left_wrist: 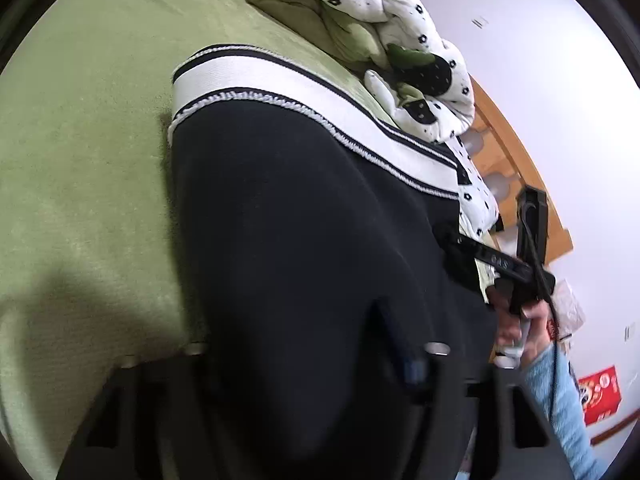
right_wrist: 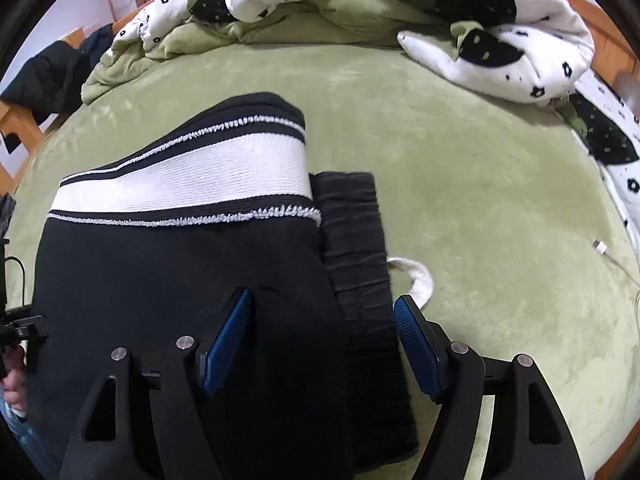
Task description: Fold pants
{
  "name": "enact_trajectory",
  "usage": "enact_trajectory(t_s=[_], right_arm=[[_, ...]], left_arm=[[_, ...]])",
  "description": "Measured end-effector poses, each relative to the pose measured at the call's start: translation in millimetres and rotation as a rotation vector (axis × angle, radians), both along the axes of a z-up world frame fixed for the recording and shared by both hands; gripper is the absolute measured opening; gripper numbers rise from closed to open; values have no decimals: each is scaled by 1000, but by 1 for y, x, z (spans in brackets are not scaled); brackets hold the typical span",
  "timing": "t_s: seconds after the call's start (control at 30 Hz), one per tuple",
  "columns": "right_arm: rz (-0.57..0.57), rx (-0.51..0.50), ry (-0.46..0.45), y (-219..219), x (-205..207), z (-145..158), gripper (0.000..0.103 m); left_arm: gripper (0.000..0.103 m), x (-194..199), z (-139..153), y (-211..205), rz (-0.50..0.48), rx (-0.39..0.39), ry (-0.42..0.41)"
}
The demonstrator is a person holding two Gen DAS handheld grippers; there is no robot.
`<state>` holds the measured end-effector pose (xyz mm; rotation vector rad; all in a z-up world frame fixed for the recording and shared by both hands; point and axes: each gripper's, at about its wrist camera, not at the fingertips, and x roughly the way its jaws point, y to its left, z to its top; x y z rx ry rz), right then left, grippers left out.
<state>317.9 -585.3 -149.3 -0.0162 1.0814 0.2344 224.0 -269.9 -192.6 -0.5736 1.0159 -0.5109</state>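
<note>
My right claw (right_wrist: 322,312) gapes wide over the black pants (right_wrist: 180,280) on the green bed (right_wrist: 480,184); my left claw (left_wrist: 280,364) is buried in cloth, its state unclear.

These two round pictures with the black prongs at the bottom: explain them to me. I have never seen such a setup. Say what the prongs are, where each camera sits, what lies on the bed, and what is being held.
There is no robot here. A person holds a two-finger gripper in each hand, and each gripper carries a wide-angle camera that looks forward along its fingers, which is why the pictures are round.

The right wrist view shows the right gripper with its blue-padded fingers spread open, holding nothing, over the black pants. The pants lie on a green bed cover; their waistband is white with black stripes. A crumpled white quilt with black flowers sits at the far side.

The left wrist view is blurred. The left gripper is mostly covered by dark cloth, so I cannot tell if it grips.
</note>
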Motion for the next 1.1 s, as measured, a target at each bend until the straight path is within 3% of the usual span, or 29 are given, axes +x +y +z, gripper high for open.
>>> enact_trajectory(t_s=[0.13,0.2,0.27,0.43,0.6,0.77,0.9,1.0,1.1], right_arm=[[-62,139,24,-14,-12,14,56],[-71,184,-26,-11,-28,34,27],[-70,260,-68,3,-46,59,20],[-11,235,-131,82,-83,91,18],[65,406,-119,172,-96,98,17],[196,552,-65,282,-84,78,17],[248,595,-22,345,-72,53,17],[219,485,-54,356,-66,25,20],[179,416,-15,343,-62,-7,28]], left_arm=[[14,1,16,16,51,-73,-16],[14,0,29,24,29,-94,-42],[13,-3,40,31,25,-88,-65],[12,-18,69,86,74,-103,-100],[12,-51,103,204,163,-12,-153],[12,-89,116,319,286,137,-164],[12,-99,95,379,349,144,-97],[16,-93,58,393,352,96,-9],[31,-90,36,385,336,90,14]])
